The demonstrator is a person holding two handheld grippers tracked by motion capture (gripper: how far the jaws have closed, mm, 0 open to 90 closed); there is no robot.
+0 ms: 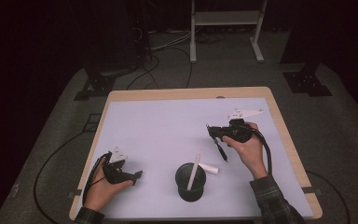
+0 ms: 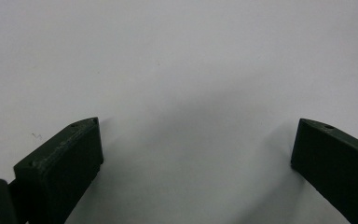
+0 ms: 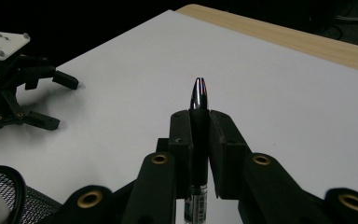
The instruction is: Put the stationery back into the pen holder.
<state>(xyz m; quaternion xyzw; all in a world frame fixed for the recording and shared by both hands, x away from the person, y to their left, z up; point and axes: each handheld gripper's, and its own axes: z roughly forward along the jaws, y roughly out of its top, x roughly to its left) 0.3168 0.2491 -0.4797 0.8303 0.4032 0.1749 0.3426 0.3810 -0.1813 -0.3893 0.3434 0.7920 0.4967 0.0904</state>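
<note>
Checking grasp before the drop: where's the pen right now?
The pen is clamped between the right gripper jaws, above the white mat on the right side in the high view, up and right of the black mesh cup.

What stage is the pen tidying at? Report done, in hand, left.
Done: one white marker stands in the mesh cup.
In hand: right gripper is shut on a black pen.
Left: that pen and the white piece beside the cup; left gripper waits open.

Glossy black pen (image 3: 198, 140) with chrome tip; matt plastic claw (image 3: 199, 122); wire-mesh cup (image 1: 190, 181).
</note>
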